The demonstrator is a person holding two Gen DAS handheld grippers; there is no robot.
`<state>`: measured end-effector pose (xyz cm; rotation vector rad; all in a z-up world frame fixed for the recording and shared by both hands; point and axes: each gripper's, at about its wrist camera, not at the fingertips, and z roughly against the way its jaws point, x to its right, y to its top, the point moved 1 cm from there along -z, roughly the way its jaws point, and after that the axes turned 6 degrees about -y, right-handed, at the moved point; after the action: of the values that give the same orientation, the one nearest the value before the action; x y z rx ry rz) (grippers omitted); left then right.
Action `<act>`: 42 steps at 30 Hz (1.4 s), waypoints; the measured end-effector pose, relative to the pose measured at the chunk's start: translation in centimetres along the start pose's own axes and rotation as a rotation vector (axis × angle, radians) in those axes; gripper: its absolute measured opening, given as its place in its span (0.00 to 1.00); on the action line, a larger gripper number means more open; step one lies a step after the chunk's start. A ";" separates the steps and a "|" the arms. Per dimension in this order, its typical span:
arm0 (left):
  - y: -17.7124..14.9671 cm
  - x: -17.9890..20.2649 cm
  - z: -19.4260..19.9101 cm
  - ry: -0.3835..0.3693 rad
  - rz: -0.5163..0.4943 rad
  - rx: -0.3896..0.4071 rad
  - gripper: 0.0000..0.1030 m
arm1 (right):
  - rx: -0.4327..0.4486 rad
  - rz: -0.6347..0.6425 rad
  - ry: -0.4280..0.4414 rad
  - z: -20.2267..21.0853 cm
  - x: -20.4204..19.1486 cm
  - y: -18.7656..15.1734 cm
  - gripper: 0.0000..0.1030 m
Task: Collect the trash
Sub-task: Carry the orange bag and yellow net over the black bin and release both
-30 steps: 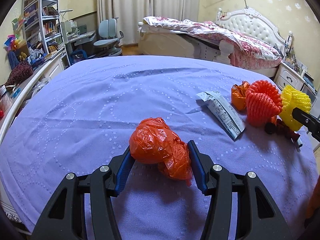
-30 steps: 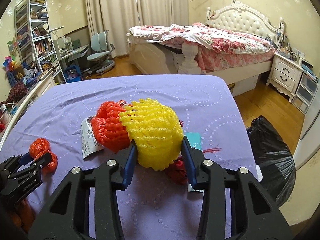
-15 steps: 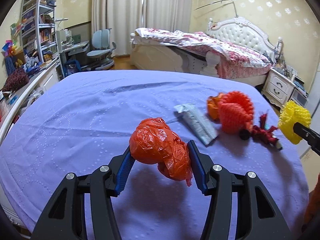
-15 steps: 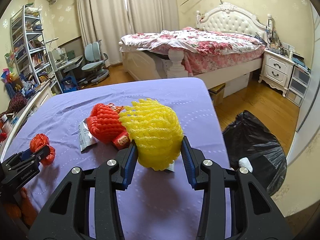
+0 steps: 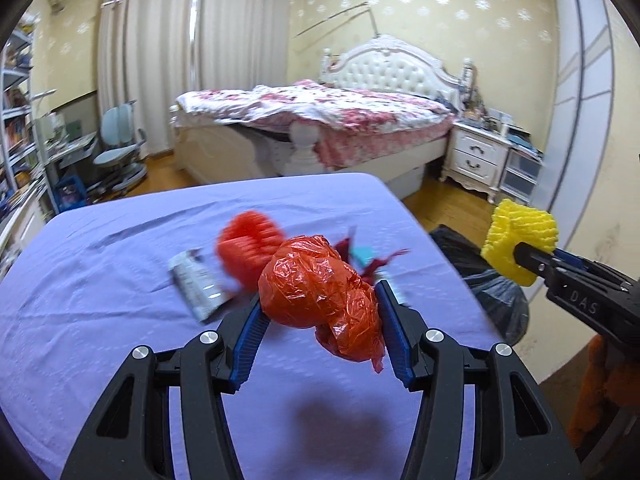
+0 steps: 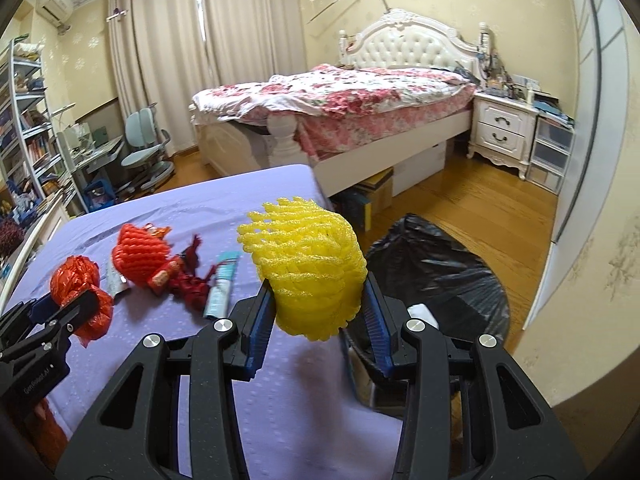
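Both loads have swung toward the black bag (image 6: 436, 264): your left gripper (image 5: 320, 312) clamps the orange plastic wad (image 5: 320, 292), your right gripper (image 6: 316, 308) the yellow foam net (image 6: 308, 272), nearly over it.

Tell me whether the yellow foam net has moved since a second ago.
Yes. The yellow foam net, held by the right gripper, went rightward off the purple table toward the black trash bag.

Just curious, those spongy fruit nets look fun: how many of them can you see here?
2. A yellow foam fruit net is clamped in the right gripper, and a red foam fruit net lies on the purple tablecloth. Others may be hidden in the black trash bag.
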<state>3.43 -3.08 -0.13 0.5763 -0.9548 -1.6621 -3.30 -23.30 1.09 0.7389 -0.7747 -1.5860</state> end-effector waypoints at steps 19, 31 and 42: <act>3.3 10.8 -9.3 -0.114 -0.167 -0.055 0.52 | -0.052 -0.120 -0.140 -5.0 10.1 -0.2 0.40; 3.8 13.8 -13.8 -0.098 -0.203 -0.129 0.52 | -0.088 -0.163 -0.163 -8.3 13.2 0.2 0.40; 3.7 15.1 -14.9 -0.083 -0.225 -0.155 0.72 | -0.119 -0.192 -0.176 -10.1 15.0 0.2 0.49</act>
<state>12.48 -22.23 -3.97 0.5281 -0.8350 -1.9552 2.94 -39.00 -5.31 0.6068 -0.7459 -1.8734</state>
